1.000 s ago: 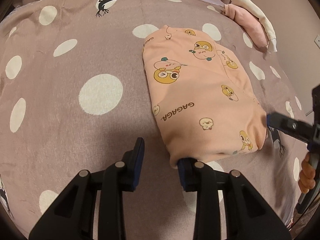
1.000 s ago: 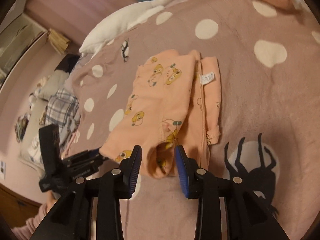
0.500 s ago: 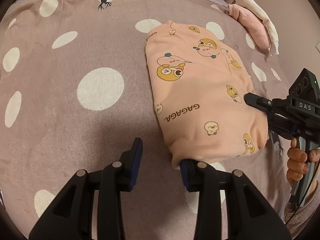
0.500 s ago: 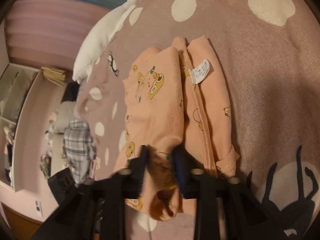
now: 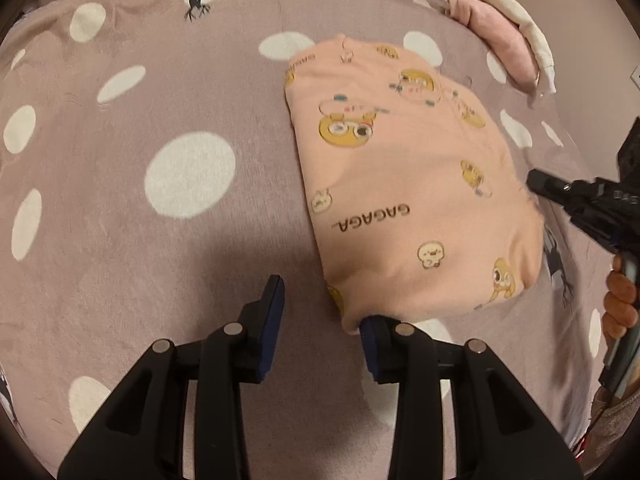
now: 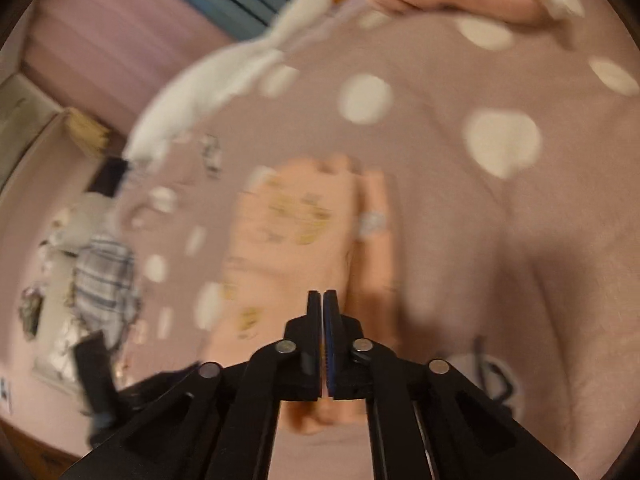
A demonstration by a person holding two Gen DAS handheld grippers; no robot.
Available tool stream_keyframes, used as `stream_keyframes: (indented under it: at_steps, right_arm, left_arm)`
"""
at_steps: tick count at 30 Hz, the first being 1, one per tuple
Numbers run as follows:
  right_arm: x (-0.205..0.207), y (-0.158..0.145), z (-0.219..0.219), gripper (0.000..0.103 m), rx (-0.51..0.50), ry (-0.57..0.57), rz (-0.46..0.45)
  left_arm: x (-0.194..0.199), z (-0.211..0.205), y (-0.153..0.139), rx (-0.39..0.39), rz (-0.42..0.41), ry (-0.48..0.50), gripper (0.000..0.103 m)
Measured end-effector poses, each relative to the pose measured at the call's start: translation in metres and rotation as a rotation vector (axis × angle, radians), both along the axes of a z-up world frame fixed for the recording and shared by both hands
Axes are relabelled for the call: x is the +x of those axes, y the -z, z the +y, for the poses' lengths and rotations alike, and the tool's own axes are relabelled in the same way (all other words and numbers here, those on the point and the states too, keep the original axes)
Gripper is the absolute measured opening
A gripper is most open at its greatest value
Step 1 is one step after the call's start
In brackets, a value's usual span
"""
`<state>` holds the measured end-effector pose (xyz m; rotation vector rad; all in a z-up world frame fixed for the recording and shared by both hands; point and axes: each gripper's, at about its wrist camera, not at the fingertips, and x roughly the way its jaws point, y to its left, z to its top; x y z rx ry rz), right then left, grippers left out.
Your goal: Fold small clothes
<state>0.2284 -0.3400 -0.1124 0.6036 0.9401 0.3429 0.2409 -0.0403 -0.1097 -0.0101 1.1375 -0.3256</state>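
Jaws of the right gripper (image 6: 322,300) had snapped together, seemingly empty in the blur, off the peach garment (image 5: 404,184) mid-bed (image 5: 120,240); left gripper (image 5: 320,320) stayed wide at its near hem.

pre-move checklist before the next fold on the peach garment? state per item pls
1. Left gripper jaws open: ok.
2. Left gripper lined up on the peach garment: not ok, only one jaw touches its near corner.
3. Right gripper jaws shut: ok.
4. Right gripper holding cloth: cannot tell, view is blurred.
5. Garment lies flat on the dotted blanket: ok.
6. Plush goose and pink pile away from garment: ok.
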Motion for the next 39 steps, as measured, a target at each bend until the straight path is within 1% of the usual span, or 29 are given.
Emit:
stream_keyframes:
  at_steps: [1, 2, 3, 4, 5, 6, 8, 12, 16, 20, 23, 25, 28, 29, 30, 31, 32, 35, 36, 38, 39]
  right_arm:
    - [0.0, 0.0, 0.0, 0.003, 0.0, 0.0, 0.0]
    - [0.0, 0.006, -0.004, 0.003, 0.021, 0.009, 0.007]
    - [-0.001, 0.007, -0.007, 0.003, 0.055, 0.008, 0.0]
    - [-0.003, 0.007, -0.011, 0.003, 0.11, 0.005, -0.009]
    - [-0.003, 0.006, -0.014, 0.006, 0.162, 0.003, -0.016]
    - [-0.003, 0.003, -0.016, 0.014, 0.191, -0.001, -0.025]
    - [0.0, 0.0, -0.014, 0.02, 0.185, -0.005, -0.031]
    - [0.015, 0.003, 0.002, 0.02, 0.135, -0.021, 0.008]
    - [0.025, 0.011, 0.008, 0.02, 0.08, -0.007, 0.04]
    - [0.027, 0.014, 0.004, 0.021, 0.086, 0.004, 0.056]
    - [0.023, 0.012, -0.001, 0.027, 0.103, -0.002, 0.048]
    - [0.022, 0.015, -0.004, 0.027, 0.112, -0.004, 0.061]
    - [0.023, 0.017, 0.0, 0.026, 0.129, -0.022, 0.05]
    - [0.026, 0.015, 0.007, 0.024, 0.097, -0.033, 0.035]
    - [0.026, 0.015, 0.007, 0.011, 0.097, -0.033, 0.035]
    - [0.027, 0.012, 0.012, 0.011, 0.075, -0.05, 0.021]
    - [0.028, 0.009, 0.02, 0.01, 0.027, -0.066, 0.012]
    - [0.024, -0.004, 0.027, 0.007, -0.064, -0.065, -0.031]
    - [0.021, -0.01, 0.024, 0.007, -0.064, -0.052, -0.051]
    - [0.012, -0.023, 0.009, 0.007, -0.051, -0.019, -0.09]
    - [0.011, -0.024, 0.006, 0.007, -0.063, -0.015, -0.094]
  left_arm:
    - [0.0, 0.0, -0.001, 0.0, -0.004, 0.002, 0.037]
    - [-0.001, 0.001, -0.001, -0.002, -0.006, 0.002, 0.037]
    - [0.0, 0.001, -0.002, -0.003, -0.005, 0.002, 0.038]
    - [0.001, 0.002, -0.002, -0.002, -0.003, -0.001, 0.039]
    - [0.001, 0.002, -0.001, -0.002, -0.003, -0.003, 0.039]
    - [0.001, 0.002, -0.002, -0.002, -0.003, -0.004, 0.039]
    - [0.001, 0.001, -0.001, -0.001, -0.006, -0.005, 0.039]
    - [0.0, 0.001, -0.001, -0.002, -0.005, -0.007, 0.039]
    - [0.0, 0.001, -0.003, -0.002, -0.005, -0.004, 0.039]
    - [-0.001, 0.001, -0.002, -0.001, -0.005, -0.004, 0.039]
    - [0.0, 0.001, -0.002, -0.002, -0.004, -0.004, 0.039]
    - [-0.001, 0.001, -0.002, -0.005, -0.004, -0.005, 0.039]
    - [0.0, 0.001, -0.001, -0.003, -0.003, -0.004, 0.04]
    - [0.0, 0.001, -0.001, -0.002, -0.002, -0.004, 0.04]
    - [0.0, 0.001, -0.001, -0.002, -0.002, -0.003, 0.038]
    - [0.0, 0.0, -0.001, 0.001, -0.002, -0.002, 0.038]
    - [0.0, -0.001, -0.001, 0.003, -0.003, -0.002, 0.038]
    - [-0.001, -0.003, -0.004, -0.002, -0.005, 0.003, 0.038]
    - [-0.002, -0.004, -0.006, -0.007, -0.007, 0.009, 0.04]
    - [-0.004, -0.009, -0.008, -0.001, -0.018, 0.029, 0.041]
    - [-0.006, -0.014, -0.009, 0.01, -0.026, 0.047, 0.041]
